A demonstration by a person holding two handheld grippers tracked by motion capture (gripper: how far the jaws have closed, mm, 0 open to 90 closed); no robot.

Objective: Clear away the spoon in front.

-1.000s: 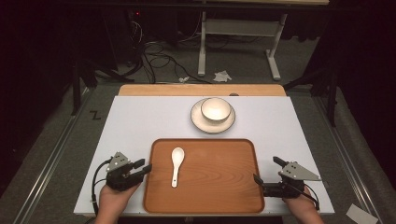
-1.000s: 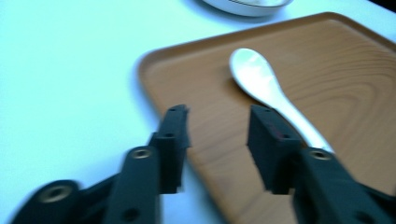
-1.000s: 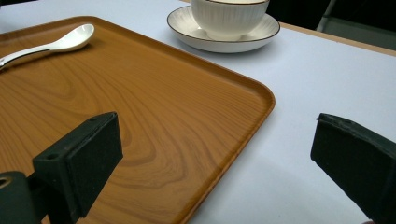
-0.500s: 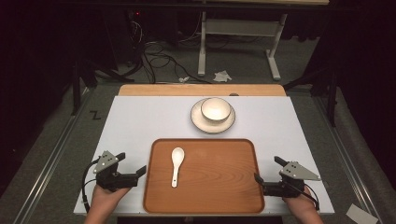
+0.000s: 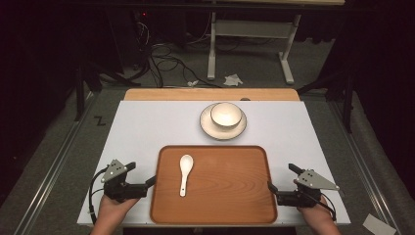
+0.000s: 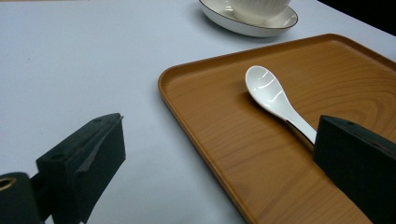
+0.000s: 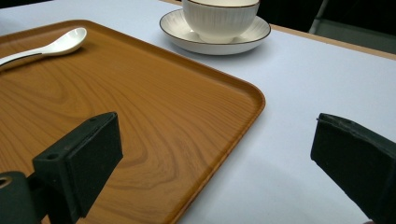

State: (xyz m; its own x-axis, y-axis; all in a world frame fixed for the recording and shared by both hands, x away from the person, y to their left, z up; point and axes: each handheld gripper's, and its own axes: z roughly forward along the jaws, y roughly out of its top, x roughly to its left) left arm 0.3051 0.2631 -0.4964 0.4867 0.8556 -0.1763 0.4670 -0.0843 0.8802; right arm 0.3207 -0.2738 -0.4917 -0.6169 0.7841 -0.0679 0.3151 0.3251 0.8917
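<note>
Flanking the tray (image 5: 214, 183) at the lower middle of the high view, one gripper per side, apparently lining up to lift it by its two short edges. Left gripper (image 5: 150, 181) hovering at the tray's left rim, jaws gaping wide and gripping nothing, rim sitting between them in the left gripper view. Right gripper (image 5: 270, 187) mirroring that at the right rim, jaws equally wide and empty, straddling the tray's corner edge in the right gripper view. Lying inside the tray, left of centre, a white spoon (image 5: 185, 171), bowl end toward the top of the frame, likely loaded for carrying. Waiting beyond the tray's far edge, upper middle of the frame, a bowl (image 5: 225, 114) nested on a saucer (image 5: 207, 128), well apart from both grippers. Judging by the symmetry: preparing a level two-handed pickup so the spoon is not sliding.
</note>
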